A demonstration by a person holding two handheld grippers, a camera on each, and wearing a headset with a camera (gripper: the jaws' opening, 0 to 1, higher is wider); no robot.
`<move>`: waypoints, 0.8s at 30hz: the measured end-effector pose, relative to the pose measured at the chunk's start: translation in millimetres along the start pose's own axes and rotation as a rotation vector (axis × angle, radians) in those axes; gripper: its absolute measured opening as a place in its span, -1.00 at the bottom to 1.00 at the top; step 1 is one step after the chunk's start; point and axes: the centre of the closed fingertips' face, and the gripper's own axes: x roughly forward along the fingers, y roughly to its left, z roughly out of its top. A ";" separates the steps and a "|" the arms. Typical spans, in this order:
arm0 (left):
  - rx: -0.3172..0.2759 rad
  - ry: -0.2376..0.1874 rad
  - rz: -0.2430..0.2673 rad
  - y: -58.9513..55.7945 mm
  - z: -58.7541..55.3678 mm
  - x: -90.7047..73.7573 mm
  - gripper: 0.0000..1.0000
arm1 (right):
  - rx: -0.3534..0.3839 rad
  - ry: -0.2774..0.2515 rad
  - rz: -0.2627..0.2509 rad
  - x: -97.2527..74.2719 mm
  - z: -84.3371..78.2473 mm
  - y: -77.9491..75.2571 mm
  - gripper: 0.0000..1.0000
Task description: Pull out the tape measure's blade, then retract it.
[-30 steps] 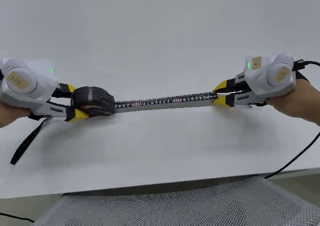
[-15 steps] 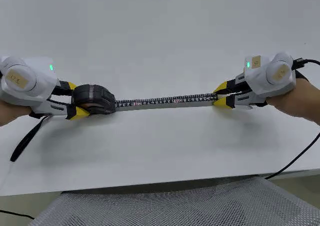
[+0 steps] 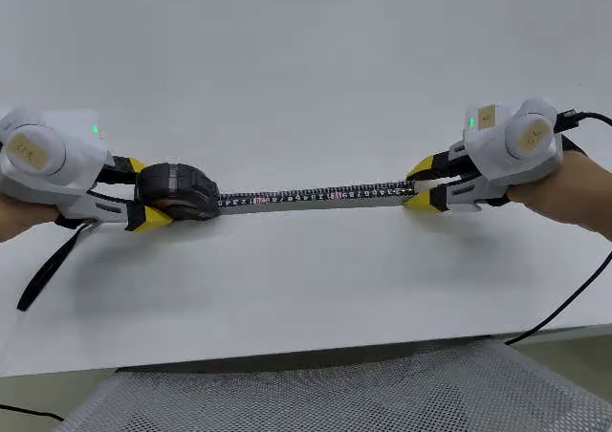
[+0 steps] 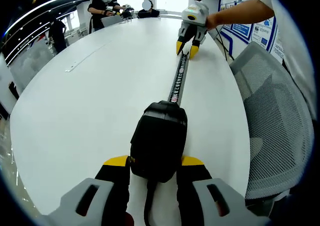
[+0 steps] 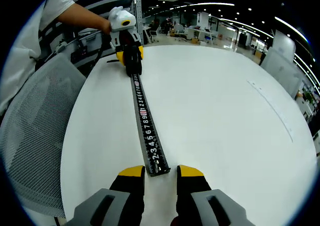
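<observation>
- While the left hand-held gripper clamps the black tape measure between its yellow-tipped jaws, the case sits low at the left of the white counter.
- Its blade stretches out along the counter toward the right hand-held gripper.
- That hand-held gripper's jaws stand apart, with the blade's end lying loose between their tips.

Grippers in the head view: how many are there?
2. The left gripper clamps the tape measure case at the left; the right gripper, jaws apart, sits at the end of the blade on the right.
</observation>
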 end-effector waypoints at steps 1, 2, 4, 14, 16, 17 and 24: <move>-0.003 -0.001 -0.004 -0.6 0.4 0.1 -0.35 | -0.002 0.000 0.002 -0.1 -0.1 0.4 -0.58; 0.001 -0.001 -0.003 -0.4 0.6 0.1 -0.35 | -0.005 0.001 0.001 -0.1 -0.4 0.6 -0.58; 0.000 -0.002 -0.001 0.1 0.7 0.1 -0.33 | -0.003 0.000 0.000 0.0 -0.3 0.8 -0.58; -0.065 -0.031 0.005 0.4 -0.5 -10.6 -0.17 | 0.071 -0.051 -0.029 -7.9 10.8 2.8 -0.43; -0.077 -0.040 0.014 -1.2 -1.3 -13.2 -0.10 | 0.093 -0.062 -0.038 -9.9 12.8 4.1 -0.39; -0.095 -0.044 0.024 -2.3 -1.7 -14.9 -0.05 | 0.114 -0.073 -0.048 -11.2 14.0 4.3 -0.34; -0.156 -0.077 0.076 -6.5 -3.2 -23.0 0.10 | 0.163 -0.108 -0.094 -20.7 16.6 8.4 -0.13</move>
